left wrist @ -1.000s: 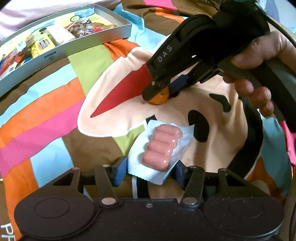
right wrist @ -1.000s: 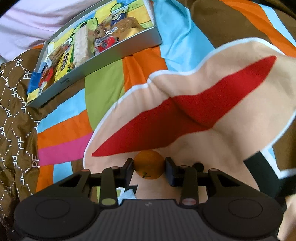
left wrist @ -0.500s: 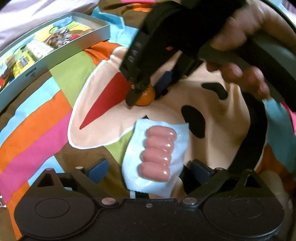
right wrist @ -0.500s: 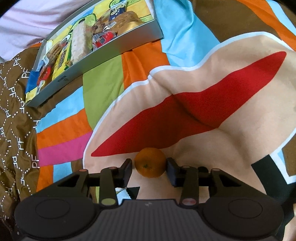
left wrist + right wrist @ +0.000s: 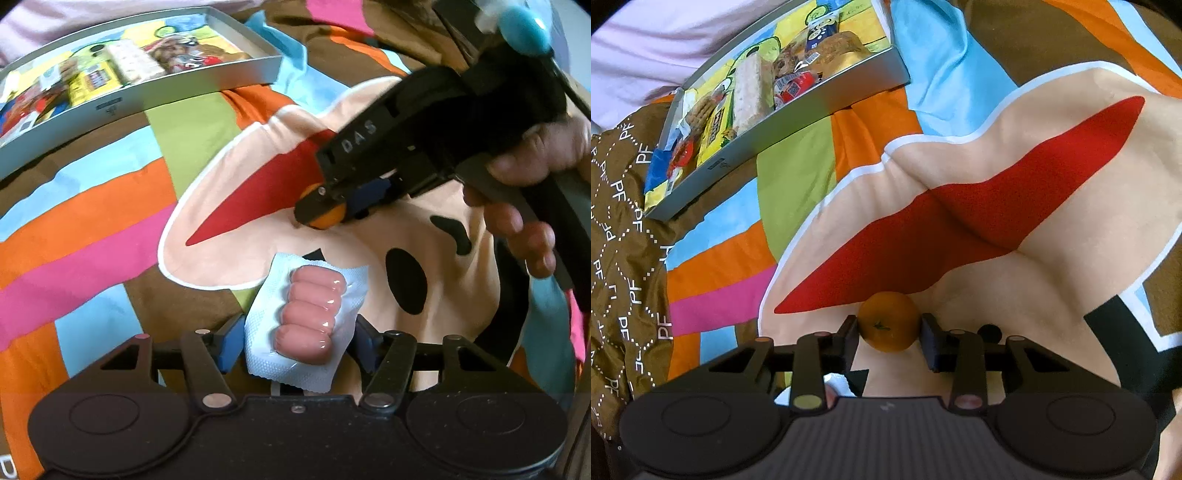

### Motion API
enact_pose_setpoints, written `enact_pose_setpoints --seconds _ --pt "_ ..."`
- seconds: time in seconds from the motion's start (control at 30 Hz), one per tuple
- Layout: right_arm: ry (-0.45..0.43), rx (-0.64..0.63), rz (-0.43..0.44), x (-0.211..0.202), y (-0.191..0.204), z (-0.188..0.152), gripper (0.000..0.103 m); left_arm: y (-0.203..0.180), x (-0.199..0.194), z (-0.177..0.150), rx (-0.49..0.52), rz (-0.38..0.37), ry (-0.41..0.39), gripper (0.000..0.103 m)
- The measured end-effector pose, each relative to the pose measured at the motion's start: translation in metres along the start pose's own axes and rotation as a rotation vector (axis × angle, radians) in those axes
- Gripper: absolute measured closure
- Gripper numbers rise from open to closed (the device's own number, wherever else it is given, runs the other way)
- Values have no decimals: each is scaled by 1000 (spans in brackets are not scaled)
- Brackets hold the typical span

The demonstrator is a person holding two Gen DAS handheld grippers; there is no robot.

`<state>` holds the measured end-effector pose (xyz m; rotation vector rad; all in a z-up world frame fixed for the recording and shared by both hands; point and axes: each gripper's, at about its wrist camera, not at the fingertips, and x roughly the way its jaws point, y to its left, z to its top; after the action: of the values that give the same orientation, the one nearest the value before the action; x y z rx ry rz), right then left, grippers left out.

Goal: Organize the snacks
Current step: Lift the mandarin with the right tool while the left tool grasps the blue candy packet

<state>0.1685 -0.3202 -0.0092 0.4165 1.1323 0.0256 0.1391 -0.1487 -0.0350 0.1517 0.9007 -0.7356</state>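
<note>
Two snacks being gripped on the blanket; tray partly filled.

The sausage pack (image 5: 314, 317) is bracketed by the closing left gripper (image 5: 295, 343), both pads at its wrapper edges. The orange (image 5: 889, 321) is pinched by the narrowing right gripper (image 5: 889, 334), both pads on it. Both items rest on the blanket (image 5: 110, 221). The tray (image 5: 207, 79), at 11 o'clock, already holds several packets. Judged remaining: both items to be lifted and placed in it.
</note>
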Motion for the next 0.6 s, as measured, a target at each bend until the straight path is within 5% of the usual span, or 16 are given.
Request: enact_pose_setpoints --seconds 0.33,0.6 --pt "-43 -5 25 -5 3 -2 63 -1 1 -5 -6 37 -77 42" --pt "-56 -71 -19 -4 13 -6 63 18 -1 -4 -152 17 -129 42"
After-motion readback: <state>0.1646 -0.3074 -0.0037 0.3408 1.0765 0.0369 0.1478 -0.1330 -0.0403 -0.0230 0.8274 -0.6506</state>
